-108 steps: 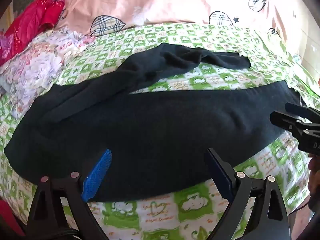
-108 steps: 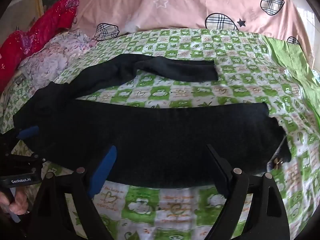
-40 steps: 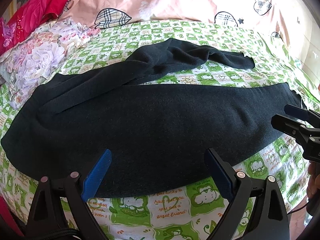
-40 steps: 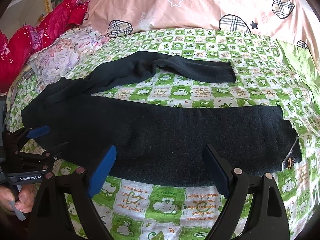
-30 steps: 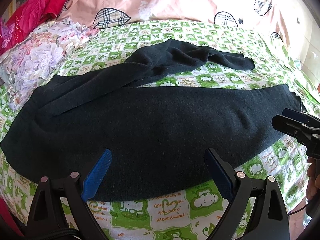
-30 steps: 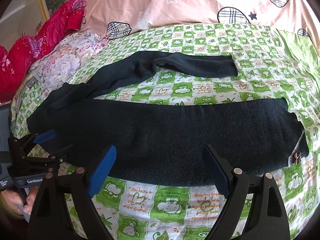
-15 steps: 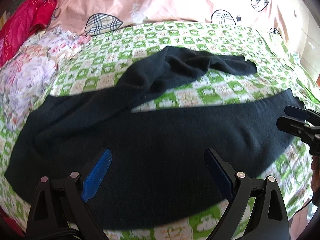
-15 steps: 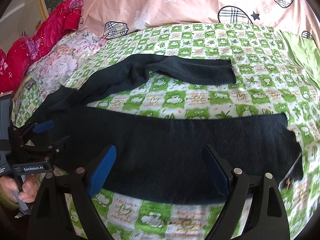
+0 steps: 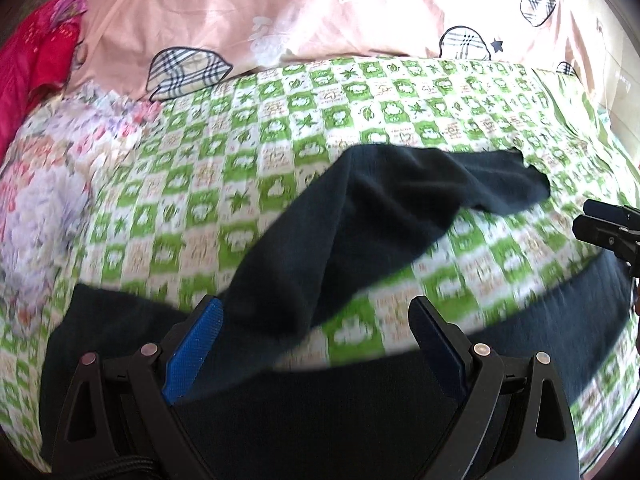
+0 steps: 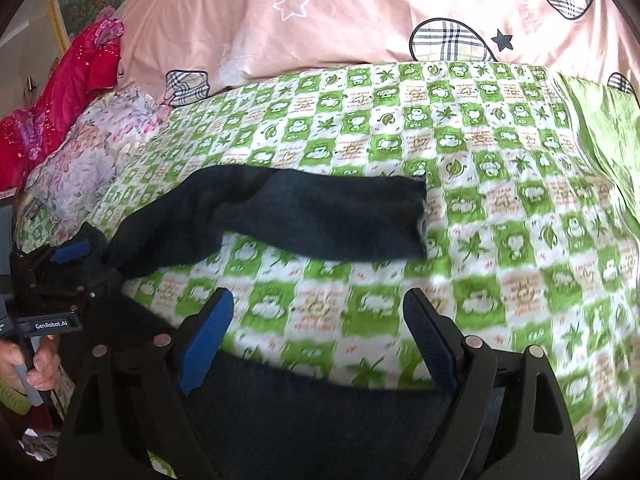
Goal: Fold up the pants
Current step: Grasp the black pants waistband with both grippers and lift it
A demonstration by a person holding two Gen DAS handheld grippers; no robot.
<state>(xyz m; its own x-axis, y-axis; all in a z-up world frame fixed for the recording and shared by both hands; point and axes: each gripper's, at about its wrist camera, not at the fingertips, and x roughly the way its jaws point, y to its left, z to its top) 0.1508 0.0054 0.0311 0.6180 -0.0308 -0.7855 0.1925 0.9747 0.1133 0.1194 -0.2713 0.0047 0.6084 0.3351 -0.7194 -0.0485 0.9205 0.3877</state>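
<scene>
Far leg (image 10: 320, 220) of pants lies crosswise ahead of both tongs; left tongs (image 9: 316, 344) nearer, spread empty; right tongs (image 10: 318, 336) closing, empty.

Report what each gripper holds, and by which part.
Nothing is held. The left gripper stands open over the dark navy knit pants; the right gripper has its jaws closing, pressing no cloth.

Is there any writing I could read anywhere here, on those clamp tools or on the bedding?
"GenRobot.AI": white letters on the black body of the left gripper, seen in the right wrist view.
Orange lettering in the white squares of the green checked sheet: too blurred to read.
Pink quilt: only stars and plaid hearts, no words.
Pants: no label visible.
</scene>
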